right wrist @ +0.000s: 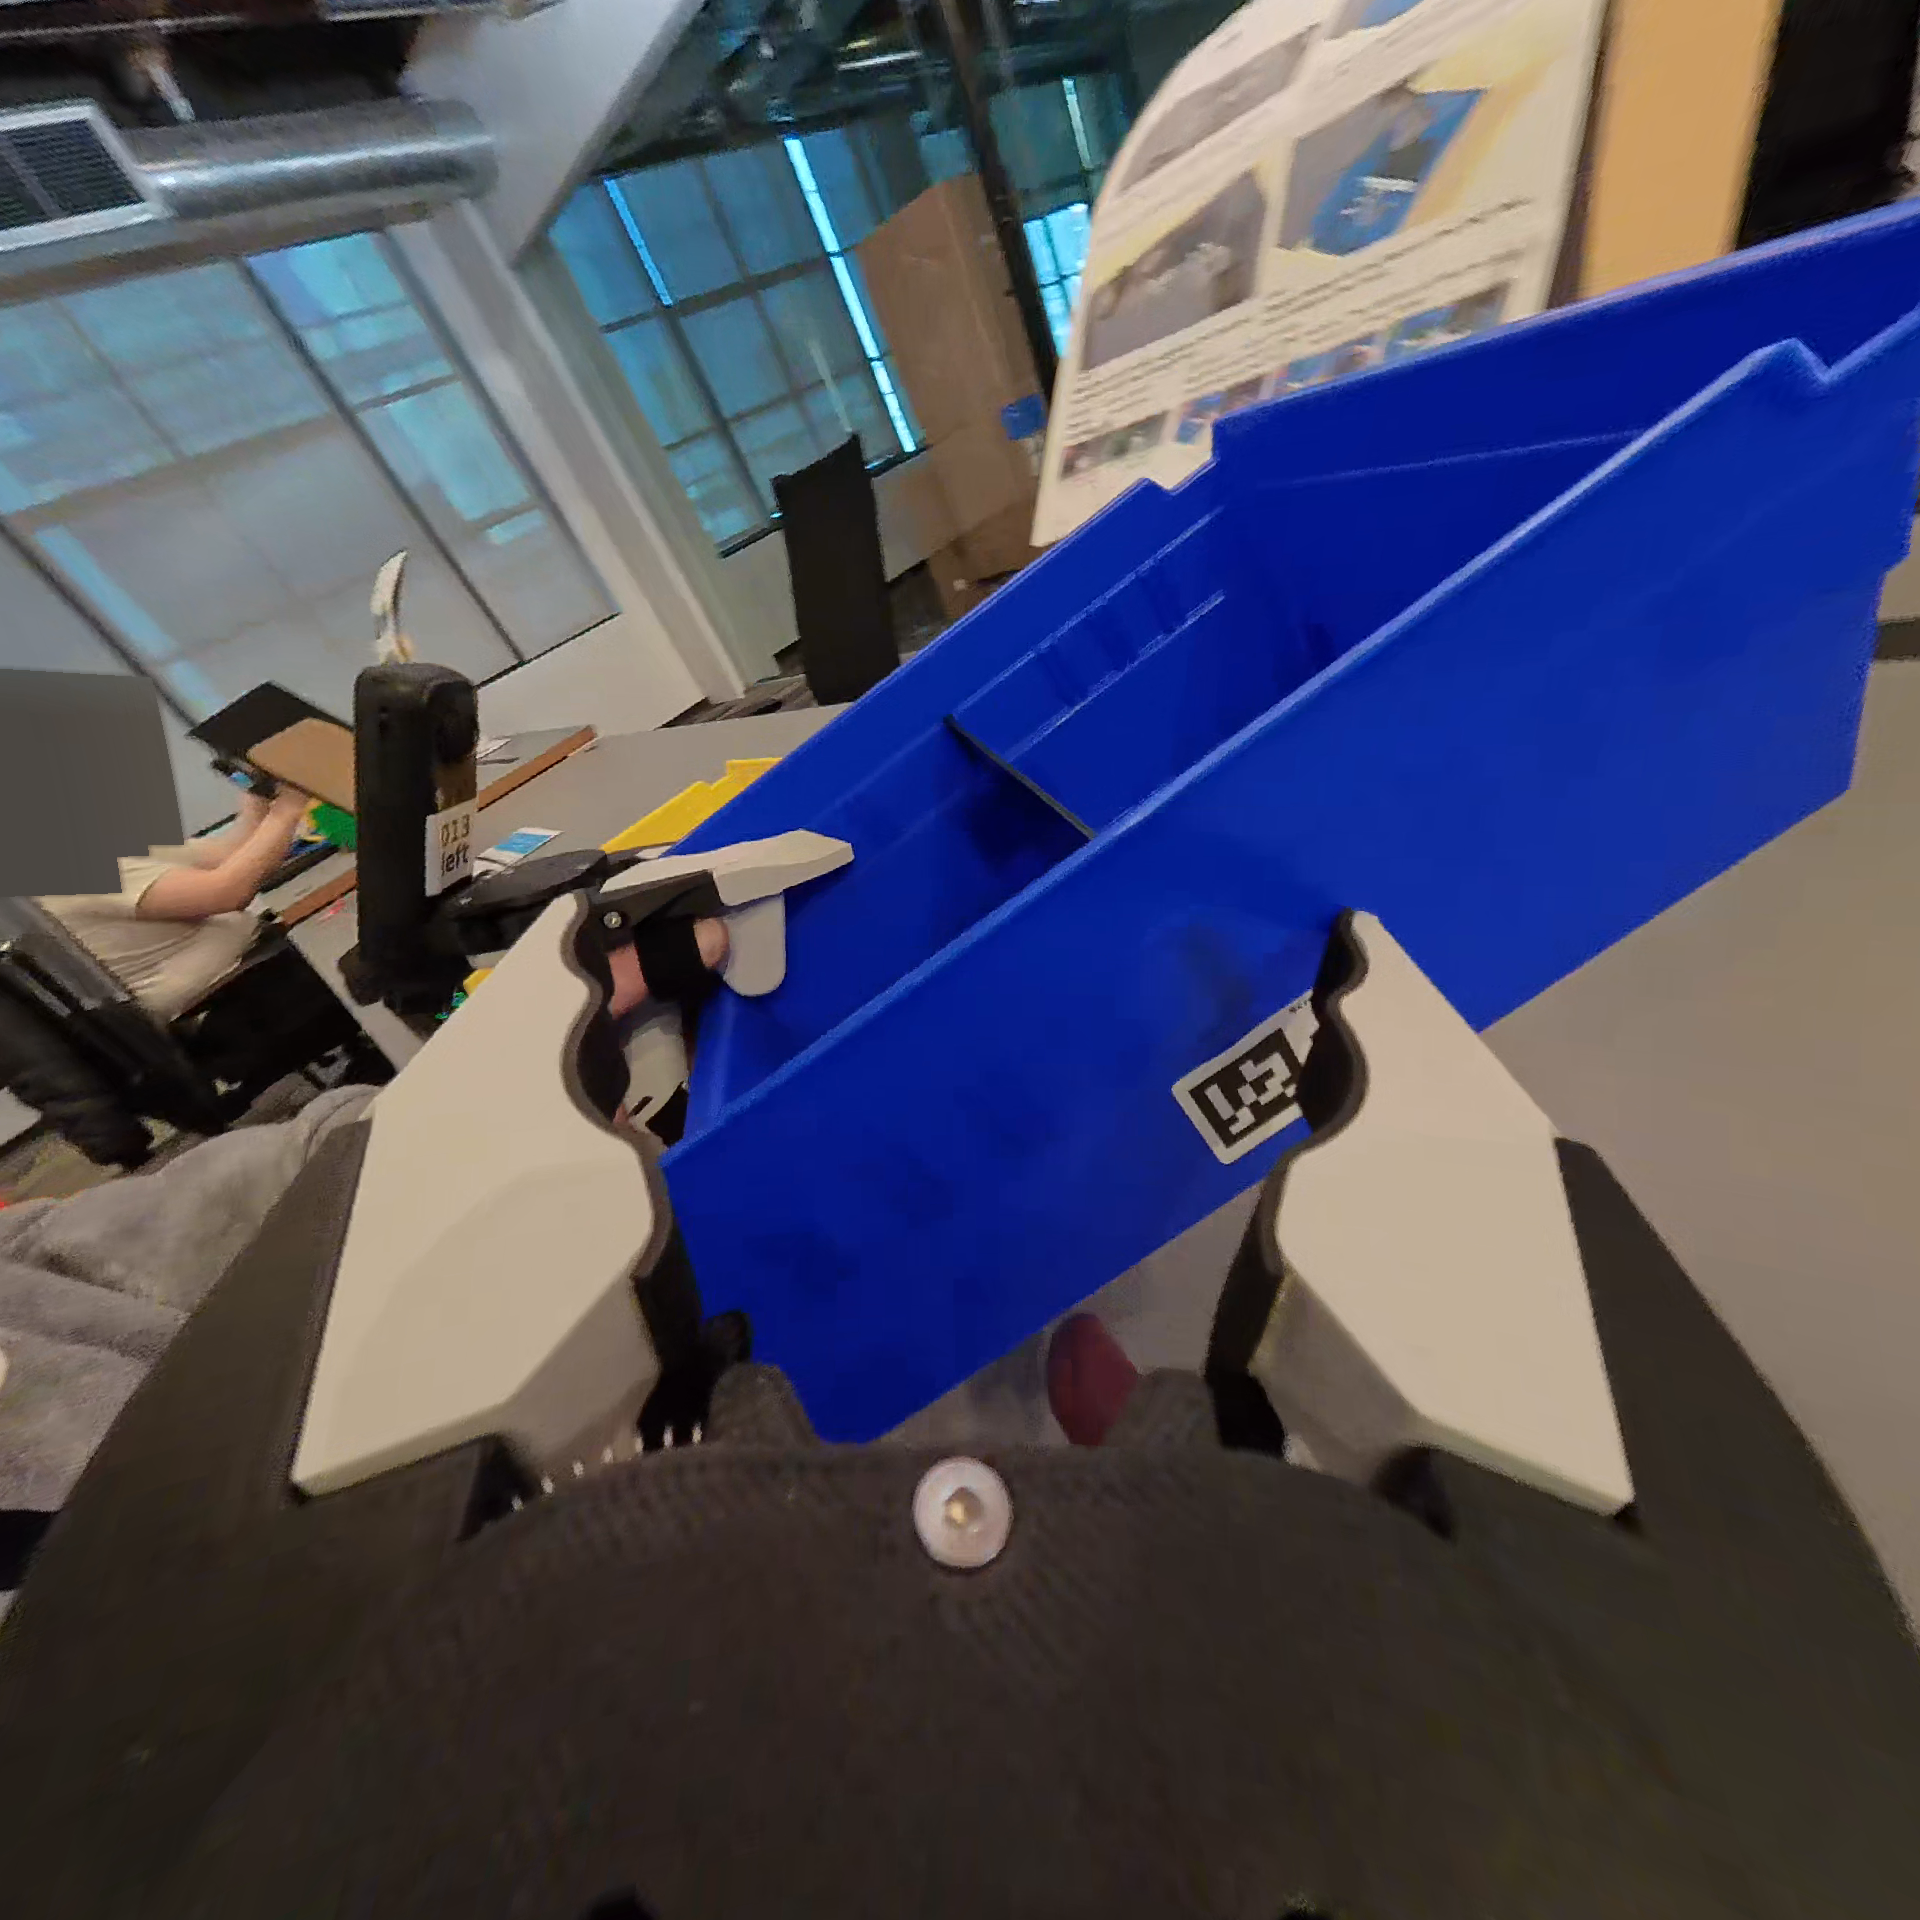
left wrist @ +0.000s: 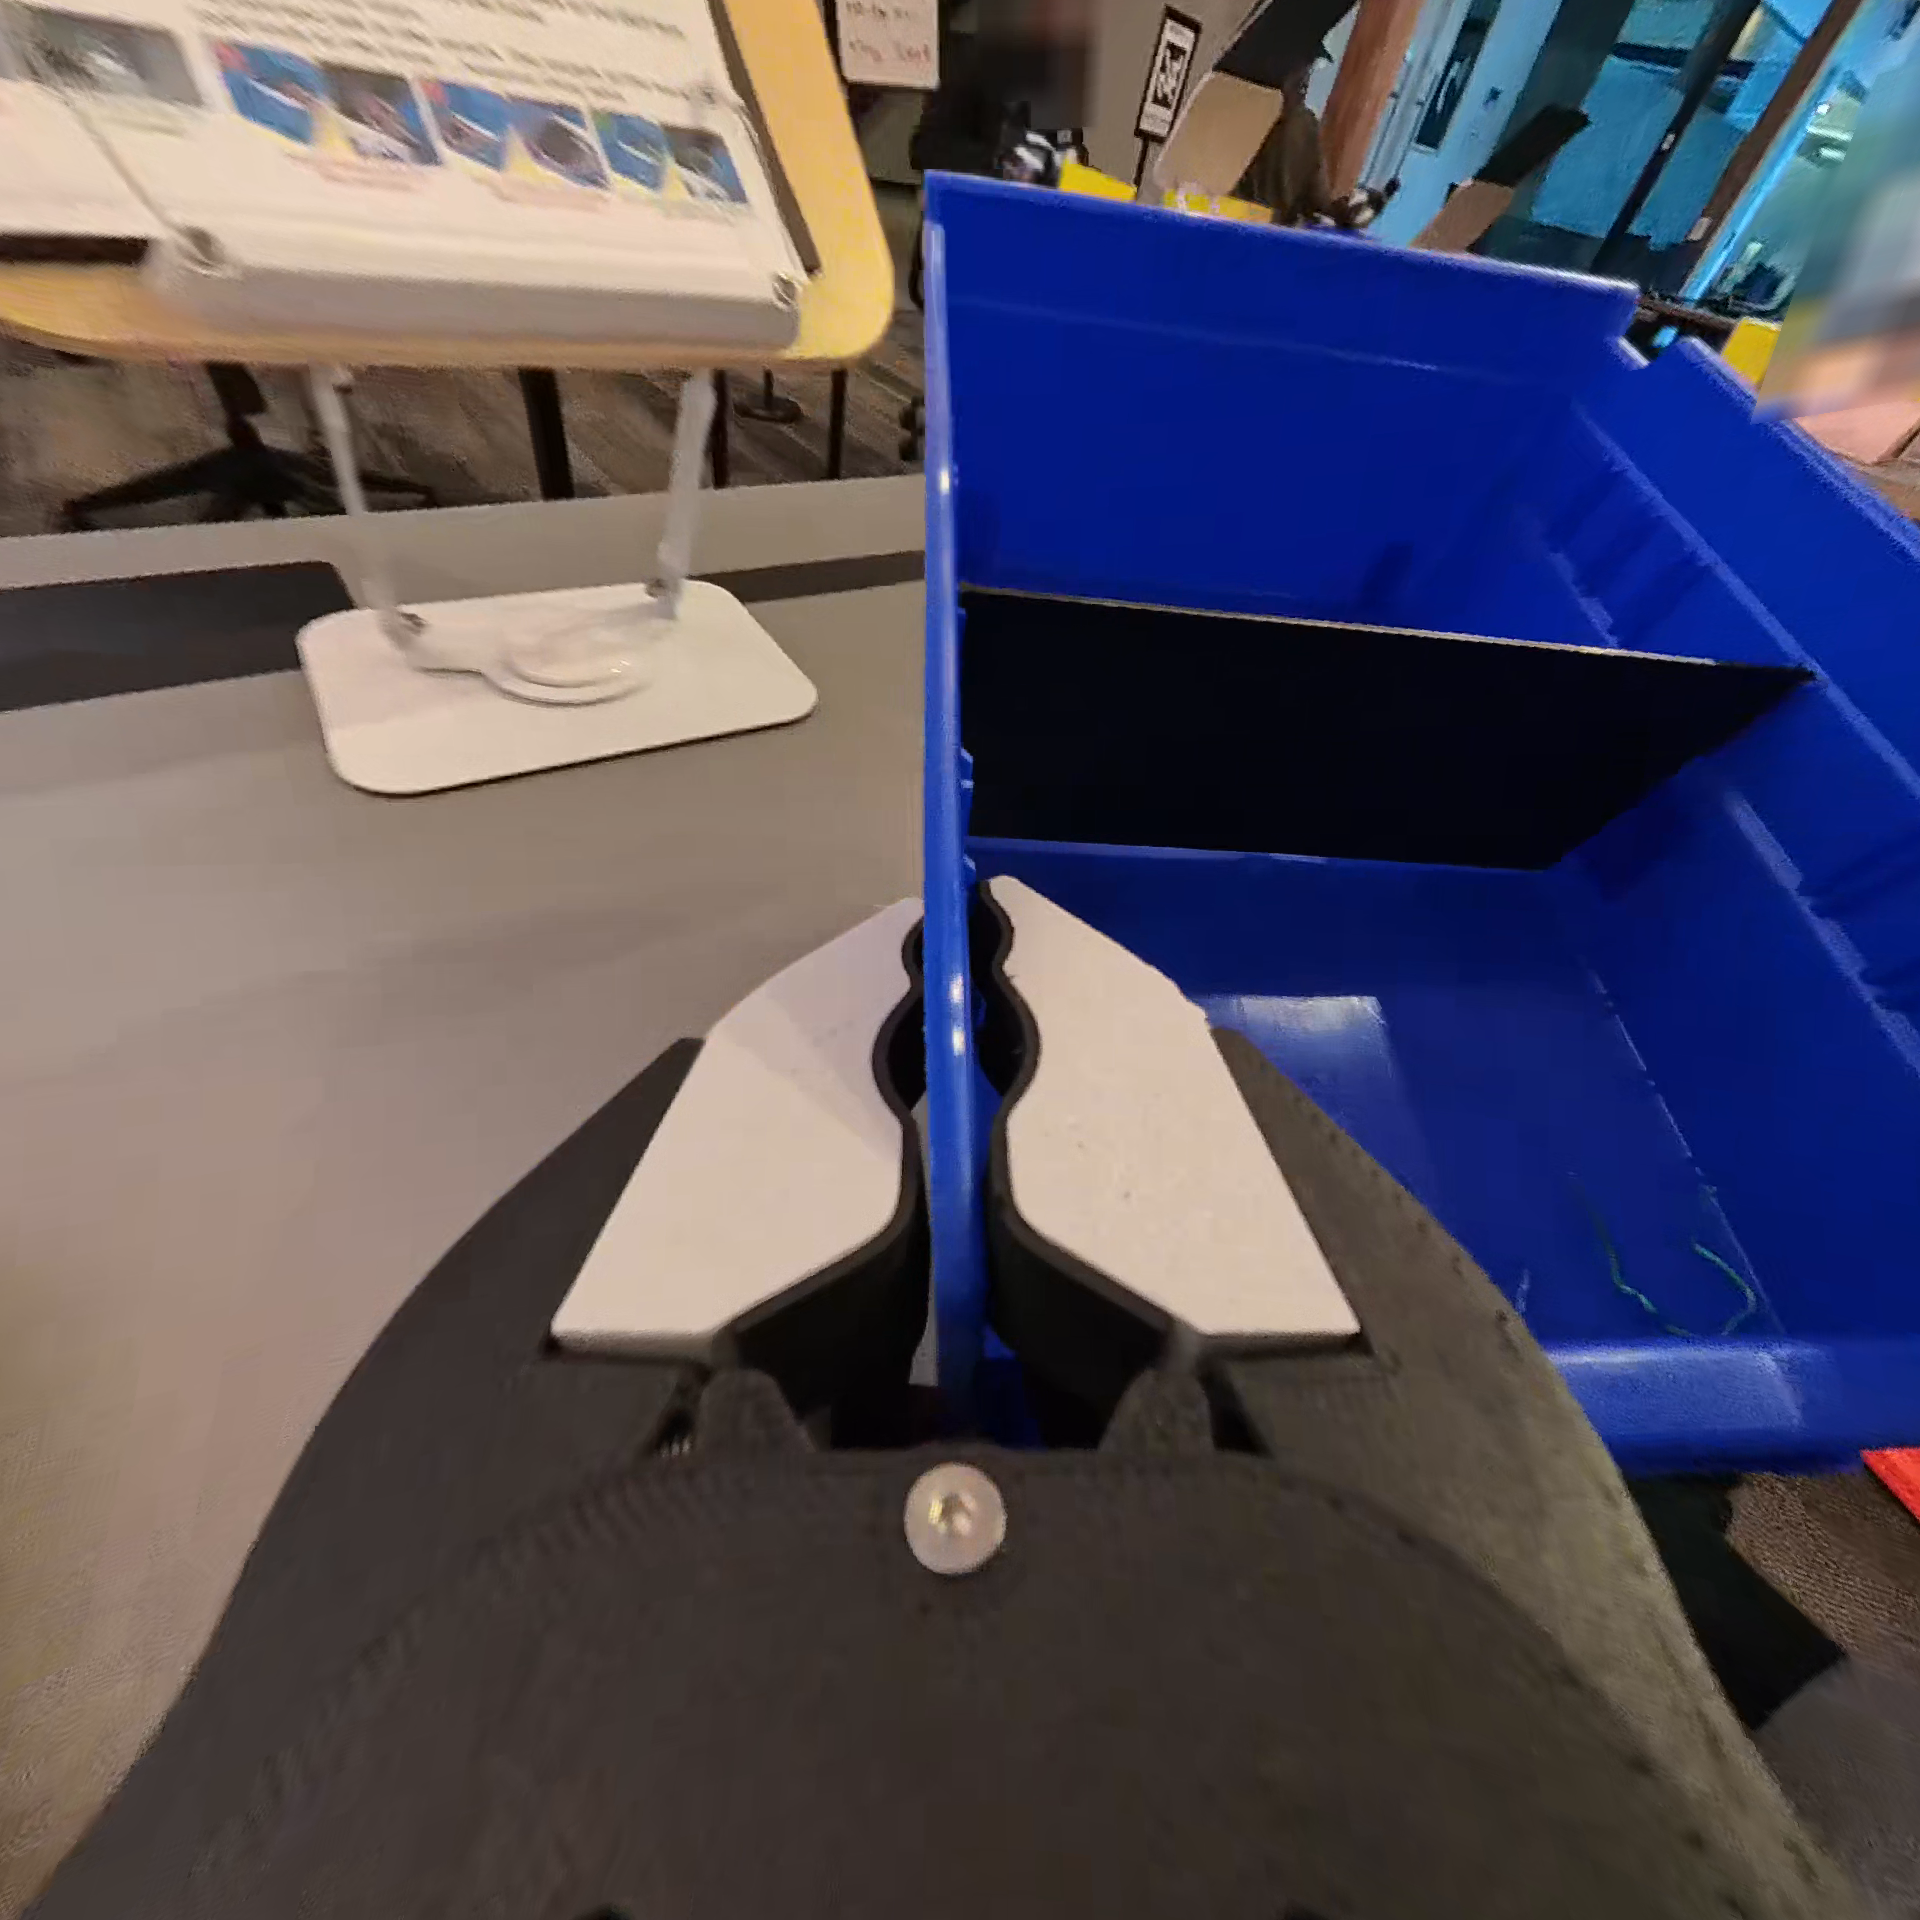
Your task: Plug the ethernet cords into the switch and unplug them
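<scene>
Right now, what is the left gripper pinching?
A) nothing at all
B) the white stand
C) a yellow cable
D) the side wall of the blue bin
D: the left gripper is shut on the thin side wall of the blue bin, one finger outside the wall and one inside.

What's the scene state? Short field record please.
bin: blue bin, tilted, black divider inside
left claw: shut on the bin's side wall
right claw: open, bin corner between its fingers
bin contents: nothing but thin green strands
cords, switch: not in view
nearby: white stand on grey table
</scene>
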Motion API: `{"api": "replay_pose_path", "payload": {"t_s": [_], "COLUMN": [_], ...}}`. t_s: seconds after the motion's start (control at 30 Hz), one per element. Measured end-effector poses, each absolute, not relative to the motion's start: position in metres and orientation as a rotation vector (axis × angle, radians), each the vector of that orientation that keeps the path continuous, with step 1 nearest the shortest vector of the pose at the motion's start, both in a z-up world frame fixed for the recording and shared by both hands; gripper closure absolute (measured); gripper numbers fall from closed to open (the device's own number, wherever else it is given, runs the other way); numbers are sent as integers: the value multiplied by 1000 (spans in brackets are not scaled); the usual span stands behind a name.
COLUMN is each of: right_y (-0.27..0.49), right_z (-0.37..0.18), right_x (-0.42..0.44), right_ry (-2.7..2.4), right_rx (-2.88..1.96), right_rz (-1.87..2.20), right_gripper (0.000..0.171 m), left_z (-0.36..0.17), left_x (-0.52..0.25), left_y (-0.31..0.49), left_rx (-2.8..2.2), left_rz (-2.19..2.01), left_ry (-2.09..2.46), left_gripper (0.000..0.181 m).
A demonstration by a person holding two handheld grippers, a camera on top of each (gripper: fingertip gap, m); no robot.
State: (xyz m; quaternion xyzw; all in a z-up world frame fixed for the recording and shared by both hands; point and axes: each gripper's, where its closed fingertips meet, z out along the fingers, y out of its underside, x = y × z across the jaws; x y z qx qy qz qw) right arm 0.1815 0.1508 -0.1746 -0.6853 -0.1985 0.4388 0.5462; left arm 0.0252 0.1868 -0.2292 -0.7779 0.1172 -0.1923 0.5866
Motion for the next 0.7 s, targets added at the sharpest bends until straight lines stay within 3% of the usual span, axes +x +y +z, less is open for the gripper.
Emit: {"api": "replay_pose_path", "payload": {"t_s": [0.13,0.3,0.47,0.57,0.7], "right_y": [167,184,192,197,209], "right_z": [-197,-215,-235,-240,-250], "right_x": [214,247,268,282,301], "right_ry": [-387,-314,-299,-273,-275], "right_rx": [-1700,-1747,-1797,-1819,-1868], "right_rz": [1020,1045,1078,1105,1040], "right_gripper": [37,47,51,52,51], "left_z": [-263,-302,-309,-303,-298], "left_x": [63,96,113,126,160], "left_y": [199,202,206,203,191], "left_rx": [-1878,-1981,-1980,-1954,-1921], "left_rz": [-488,-488,-462,-482,-558], "left_ry": [279,303,326,352,457], "left_gripper": [178,177,174,164,137]}}
